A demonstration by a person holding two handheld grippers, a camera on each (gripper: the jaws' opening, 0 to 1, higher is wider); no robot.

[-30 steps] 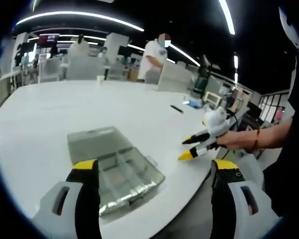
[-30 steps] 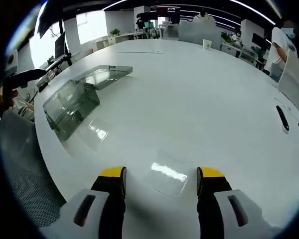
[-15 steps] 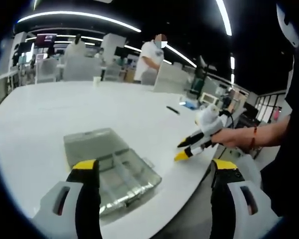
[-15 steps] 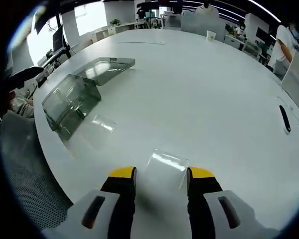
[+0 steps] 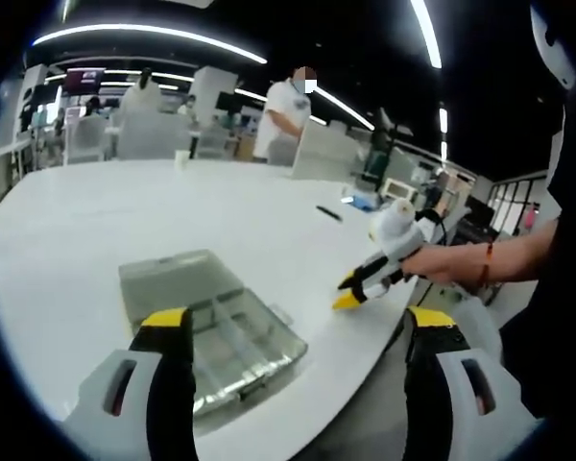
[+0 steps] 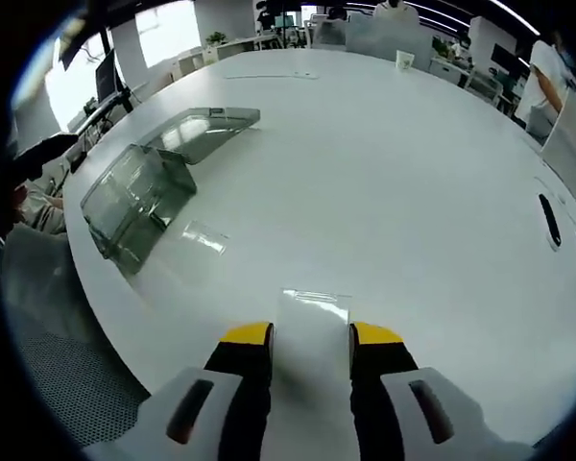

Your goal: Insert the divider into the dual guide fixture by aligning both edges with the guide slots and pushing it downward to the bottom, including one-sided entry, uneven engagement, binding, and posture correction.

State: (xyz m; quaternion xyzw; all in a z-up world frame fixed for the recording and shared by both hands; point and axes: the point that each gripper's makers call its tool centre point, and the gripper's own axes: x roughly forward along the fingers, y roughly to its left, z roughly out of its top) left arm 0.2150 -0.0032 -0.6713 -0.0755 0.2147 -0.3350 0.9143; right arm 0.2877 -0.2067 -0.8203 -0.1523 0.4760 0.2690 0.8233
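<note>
In the right gripper view the clear divider (image 6: 313, 312) lies flat on the white table (image 6: 394, 182) at lower centre, its long axis across the frame, its near edge between the right gripper's (image 6: 310, 335) yellow tips. Those jaws have narrowed markedly since a second ago; whether they pinch the divider yet, I cannot tell. The open clear fixture box (image 5: 216, 322) sits lower left of centre in the left gripper view, between the wide-open, empty left gripper (image 5: 298, 317) jaws.

We note clear divider (image 6: 312, 312) flat on white table, w/ clear compartmented fixture box (image 6: 139, 197), lid open, well apart near table edge.
</note>
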